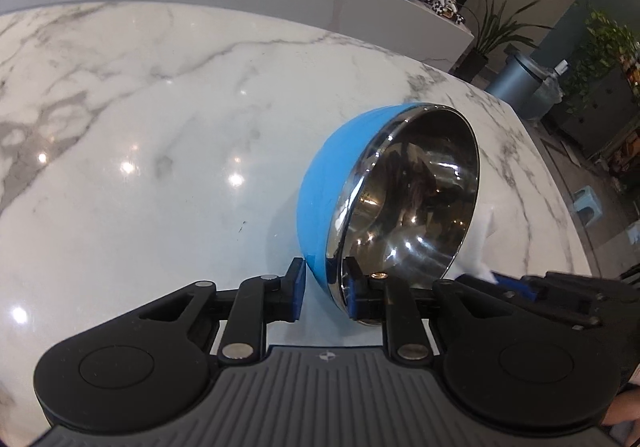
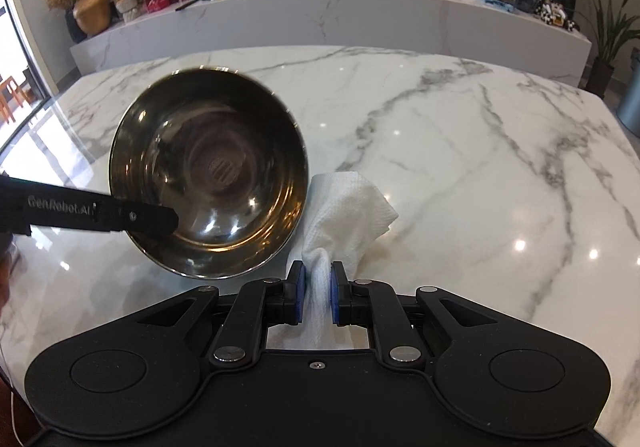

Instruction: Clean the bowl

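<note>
A: While the left gripper has its jaws clenched on the rim of the bowl, one pad on the blue outside and one on the steel inside, the bowl is tipped on its side over the marble tabletop, mouth toward the right hand

B: Noted. Right gripper jaws grasp a bunched white paper towel, just beside the bowl's rim, not yet inside

A: Step in hand, as I judge: presenting bowl, wipe not begun

B: Next move calls for carrying the towel over the rim, pressing it to the steel wall and sweeping round, with the left grip kept firm
</note>
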The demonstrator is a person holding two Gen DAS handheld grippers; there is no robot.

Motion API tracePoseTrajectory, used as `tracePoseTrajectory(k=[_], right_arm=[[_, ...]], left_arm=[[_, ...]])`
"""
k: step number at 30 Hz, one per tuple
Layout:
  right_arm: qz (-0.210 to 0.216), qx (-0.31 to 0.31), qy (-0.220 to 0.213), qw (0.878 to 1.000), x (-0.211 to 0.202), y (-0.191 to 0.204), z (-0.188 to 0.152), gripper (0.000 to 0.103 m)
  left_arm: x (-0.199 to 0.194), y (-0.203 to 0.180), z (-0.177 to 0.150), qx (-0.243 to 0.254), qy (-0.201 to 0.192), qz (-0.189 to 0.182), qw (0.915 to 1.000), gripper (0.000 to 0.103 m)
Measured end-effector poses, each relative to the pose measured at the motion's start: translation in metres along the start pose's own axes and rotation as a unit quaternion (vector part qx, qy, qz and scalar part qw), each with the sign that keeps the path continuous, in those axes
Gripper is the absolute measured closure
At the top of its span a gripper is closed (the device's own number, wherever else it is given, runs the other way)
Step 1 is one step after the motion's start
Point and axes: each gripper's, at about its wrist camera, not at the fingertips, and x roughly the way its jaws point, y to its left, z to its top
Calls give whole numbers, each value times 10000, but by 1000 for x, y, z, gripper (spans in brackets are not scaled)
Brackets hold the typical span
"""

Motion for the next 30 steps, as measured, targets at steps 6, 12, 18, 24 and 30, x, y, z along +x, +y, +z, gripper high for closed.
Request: tracePoseTrajectory(k=[6, 12, 18, 24, 30], right_arm=[[122, 57, -48, 9999, -2, 0, -1, 92], [346, 100, -309, 9989, -26, 0, 1, 92], [337, 99, -503, 9981, -42, -1, 5, 94], [147, 336, -459, 9983, -43, -13, 6, 95], [189, 301, -530, 9980, -42, -12, 5, 79]], left_arm=[[-1, 4, 3, -173, 53, -195, 9996, 85], [-1, 10, 3, -428, 283, -457, 9976, 84], [-3, 13, 0, -640, 439, -670, 9947, 82], [-2, 10, 4, -592, 386, -586, 9958, 82], [0, 10, 5, -611, 359, -503, 9962, 82]])
